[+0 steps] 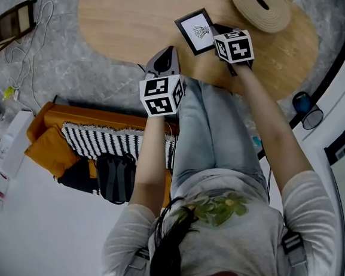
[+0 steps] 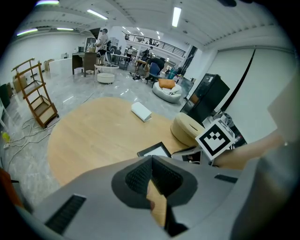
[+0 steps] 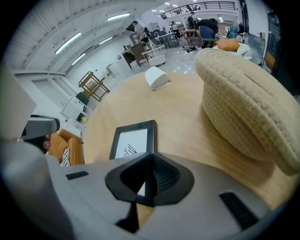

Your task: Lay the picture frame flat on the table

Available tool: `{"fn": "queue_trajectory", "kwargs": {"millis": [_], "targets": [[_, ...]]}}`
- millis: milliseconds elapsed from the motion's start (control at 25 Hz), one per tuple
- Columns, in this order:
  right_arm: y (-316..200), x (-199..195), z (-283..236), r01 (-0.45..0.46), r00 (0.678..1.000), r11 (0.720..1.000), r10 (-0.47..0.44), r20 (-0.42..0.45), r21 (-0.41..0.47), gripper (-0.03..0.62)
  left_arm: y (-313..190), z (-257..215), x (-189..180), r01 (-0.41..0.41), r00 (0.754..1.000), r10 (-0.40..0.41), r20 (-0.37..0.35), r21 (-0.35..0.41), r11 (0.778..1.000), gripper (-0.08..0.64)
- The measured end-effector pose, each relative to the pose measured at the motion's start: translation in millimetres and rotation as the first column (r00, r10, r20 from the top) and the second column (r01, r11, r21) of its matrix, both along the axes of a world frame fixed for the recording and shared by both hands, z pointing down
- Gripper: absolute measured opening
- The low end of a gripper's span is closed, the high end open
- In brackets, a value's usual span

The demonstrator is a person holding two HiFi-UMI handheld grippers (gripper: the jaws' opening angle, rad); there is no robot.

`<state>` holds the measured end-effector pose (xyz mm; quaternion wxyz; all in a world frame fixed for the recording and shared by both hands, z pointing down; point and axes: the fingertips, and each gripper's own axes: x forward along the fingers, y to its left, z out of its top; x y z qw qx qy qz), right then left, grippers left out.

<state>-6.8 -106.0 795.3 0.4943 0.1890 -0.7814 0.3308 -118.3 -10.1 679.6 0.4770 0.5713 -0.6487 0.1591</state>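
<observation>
The black picture frame (image 1: 197,29) with a white print lies flat on the round wooden table (image 1: 128,22). My right gripper (image 1: 222,35) sits at the frame's right edge, jaws shut and holding nothing. In the right gripper view the frame (image 3: 133,139) lies just beyond the closed tips (image 3: 149,159), its near edge hidden by the jaws. My left gripper (image 1: 164,58) hovers at the table's near edge, jaws shut and empty. In the left gripper view, the frame (image 2: 156,151) shows past the closed tips (image 2: 151,160).
A woven straw basket (image 1: 260,8) stands right of the frame, large in the right gripper view (image 3: 243,103). A white box (image 2: 141,111) lies farther across the table. An orange sofa (image 1: 58,136) with a striped cushion is beside the person's legs.
</observation>
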Motion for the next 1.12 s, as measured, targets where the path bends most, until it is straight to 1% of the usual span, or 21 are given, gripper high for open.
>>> {"fn": "queue_trajectory", "kwargs": {"millis": [400,520,600,720,800,880,1000,1120], "targets": [[0,-2,4,-0.015,1.0,1.0,0.015,-0.014,-0.001,0.04,0,4,-7,-0.003,1.0,0.003,-0.006,0.002,1.0,0.015],[1,-1,0,0.004,1.0,1.0,-0.004,-0.031,0.003,0.038,-1,2,-7,-0.01,1.0,0.01,-0.004,-0.001,1.0,0.017],[2,-2,-7,0.017,1.0,1.0,-0.016,-0.025,0.019,0.039,0,-2,-8,-0.013,1.0,0.013,-0.003,-0.003,1.0,0.015],[3,-6,-24,0.024,1.0,0.999,-0.024,-0.006,0.037,0.077,1,-11,-11,-0.013,1.0,0.013,-0.001,0.001,1.0,0.017],[5,-9,-37,0.032,0.999,0.999,-0.032,0.007,0.044,0.083,1,-19,-12,-0.014,1.0,0.014,0.0,0.003,1.0,0.015],[9,-10,-50,0.044,0.999,0.997,-0.045,0.018,0.06,0.083,1,-28,-12,-0.015,1.0,0.015,0.001,0.007,1.0,0.015],[13,-9,-70,0.058,0.997,0.993,-0.062,0.036,0.106,0.078,1,-43,-9,-0.022,1.0,0.022,0.002,0.016,1.0,0.015],[20,-7,-87,0.087,0.995,0.989,-0.092,0.038,0.124,0.041,2,-52,-7,-0.035,0.999,0.035,0.005,0.015,0.999,0.015]]}}
